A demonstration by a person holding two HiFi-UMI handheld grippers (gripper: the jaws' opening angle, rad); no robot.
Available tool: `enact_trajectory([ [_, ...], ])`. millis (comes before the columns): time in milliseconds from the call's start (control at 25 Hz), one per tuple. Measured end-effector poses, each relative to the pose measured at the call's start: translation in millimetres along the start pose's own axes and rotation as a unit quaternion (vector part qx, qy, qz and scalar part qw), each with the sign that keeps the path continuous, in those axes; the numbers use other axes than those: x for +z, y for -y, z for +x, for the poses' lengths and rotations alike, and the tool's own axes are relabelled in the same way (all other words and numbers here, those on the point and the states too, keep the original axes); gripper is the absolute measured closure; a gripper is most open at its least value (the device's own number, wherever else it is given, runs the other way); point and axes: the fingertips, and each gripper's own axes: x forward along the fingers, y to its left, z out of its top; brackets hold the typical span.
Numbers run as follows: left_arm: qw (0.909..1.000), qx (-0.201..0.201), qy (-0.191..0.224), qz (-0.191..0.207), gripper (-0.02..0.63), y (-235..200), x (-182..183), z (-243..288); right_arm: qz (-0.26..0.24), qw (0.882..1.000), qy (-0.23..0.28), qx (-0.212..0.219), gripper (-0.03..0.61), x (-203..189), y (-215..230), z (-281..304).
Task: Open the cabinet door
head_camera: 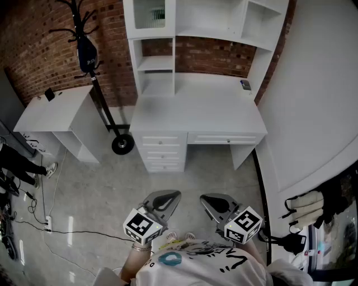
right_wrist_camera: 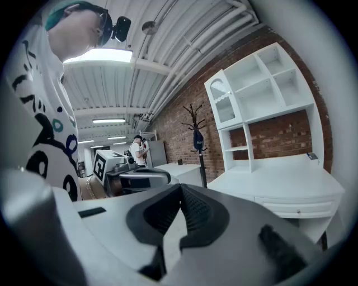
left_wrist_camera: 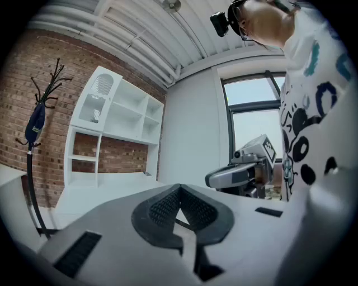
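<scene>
A white desk [head_camera: 196, 114] with a tall shelf unit stands across the floor from me. The cabinet door [head_camera: 150, 14] is a glass-fronted panel at the unit's top left, and it is closed; it shows too as the cabinet door [left_wrist_camera: 96, 101] and the cabinet door [right_wrist_camera: 221, 104]. My left gripper [head_camera: 170, 195] and right gripper [head_camera: 208, 199] are held low, close to my body and far from the desk. In each gripper view the jaws meet with nothing between them: left gripper [left_wrist_camera: 179, 192], right gripper [right_wrist_camera: 180, 190].
A black coat rack [head_camera: 89, 56] on a round base stands left of the desk, with a low white side table [head_camera: 53, 114] beyond it. A white wall panel [head_camera: 319, 100] runs along the right. Cables [head_camera: 50, 226] lie on the floor at left. A small dark object [head_camera: 245, 85] sits on the desk.
</scene>
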Motion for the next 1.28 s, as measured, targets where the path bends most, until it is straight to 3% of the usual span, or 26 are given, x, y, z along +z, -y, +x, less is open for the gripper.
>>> enact_trajectory([
  [120,0.9998,-0.006,-0.003,-0.019,0.598,-0.2,0.7,6.1,-0.007,0.999,-0.044,-0.006,0.551,-7.4,2.7,7.7],
  [320,0.9997,0.003,-0.016,-0.016,0.6,-10.0,-2.3,7.5,-0.007,0.998,-0.064,0.002,0.552,-7.4,4.9,17.4],
  [600,0.9989,0.023,-0.031,-0.027,0.6,-14.7,-7.2,3.6,-0.002,0.998,-0.07,-0.003,0.551,-11.0,5.1,21.5],
  [1280,0.9982,0.01,-0.042,-0.043,0.6,-30.6,-28.0,-29.7,0.019,0.999,-0.04,0.014,0.549,-13.3,-24.9,46.1],
])
